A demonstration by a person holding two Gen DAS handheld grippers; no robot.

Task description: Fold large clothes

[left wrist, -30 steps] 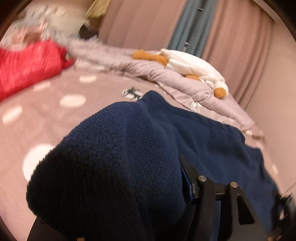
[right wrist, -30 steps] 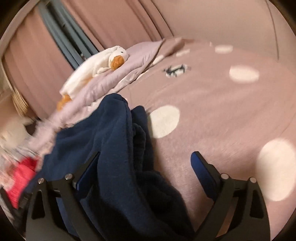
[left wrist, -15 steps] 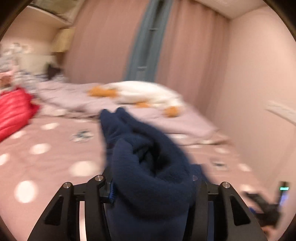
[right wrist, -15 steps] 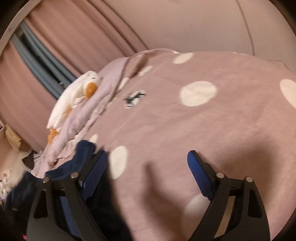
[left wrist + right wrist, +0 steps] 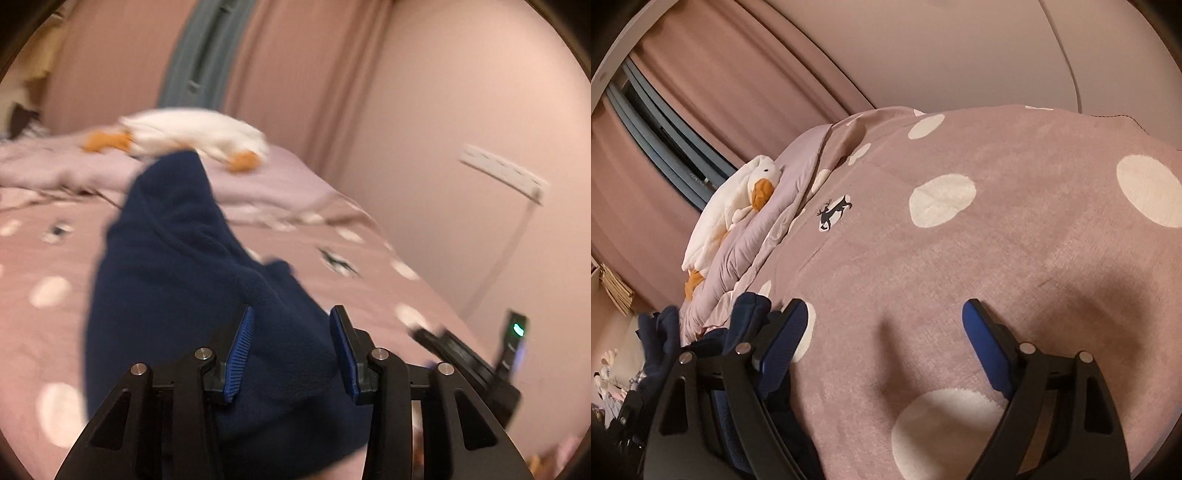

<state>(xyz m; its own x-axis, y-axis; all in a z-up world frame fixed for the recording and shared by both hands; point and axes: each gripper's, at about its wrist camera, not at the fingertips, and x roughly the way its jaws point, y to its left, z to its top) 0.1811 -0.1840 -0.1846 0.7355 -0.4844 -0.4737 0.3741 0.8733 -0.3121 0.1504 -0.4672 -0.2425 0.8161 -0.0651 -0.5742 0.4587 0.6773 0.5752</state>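
The navy fleece garment point(image 5: 177, 266) is bunched into a tall, soft ridge that rises over the bed, its lower folds packed between the blue pads of my left tongs point(image 5: 291, 350) — those pads sit part-way apart with the thick fabric filling the gap, so I count them clamped on the fleece. In the right wrist view the same dark cloth shows only at the lower left edge point(image 5: 746, 325), heaped beside and behind the left pad point(image 5: 783, 339) of my right tongs point(image 5: 882, 350), which stand wide apart above the bedspread with nothing between them. The bedspread point(image 5: 1015, 258) is mauve with large white dots and a small black deer figure point(image 5: 833, 212) printed on it; the shadows of my right tongs fall across it just ahead of the pads. Beyond the garment a paler lilac quilt point(image 5: 280, 177) lies rumpled along the far side of the bed, and a white plush goose point(image 5: 731, 210) with an orange bill rests on top of it. Pink curtains point(image 5: 713, 96) hang behind, split by a grey-blue strip, and a plain pink wall point(image 5: 461, 129) carries a white power strip point(image 5: 502, 171) — my left view is blurred, so finer detail there is lost.
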